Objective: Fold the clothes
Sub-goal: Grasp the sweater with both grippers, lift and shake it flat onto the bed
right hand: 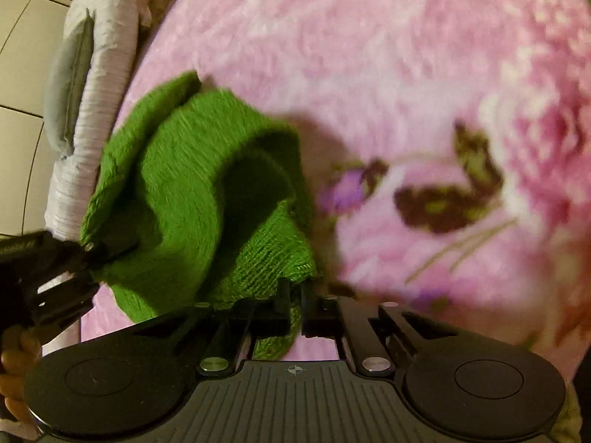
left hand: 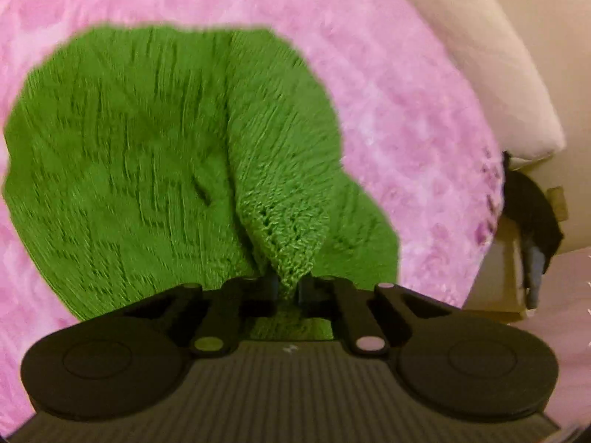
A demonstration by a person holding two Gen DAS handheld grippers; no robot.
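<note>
On the pink blanket (left hand: 388,74), both the left gripper (left hand: 287,288) and right gripper (right hand: 294,295) pinch the green knit garment (left hand: 147,147).

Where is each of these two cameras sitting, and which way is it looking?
Left wrist view: sits on the left gripper, looking down along its fingers, shut on the green knit garment on the pink blanket.
Right wrist view: sits on the right gripper, looking down at its own pinch of the garment; the left gripper and a hand show at the left edge.
Shared: garment and blanket.
</note>
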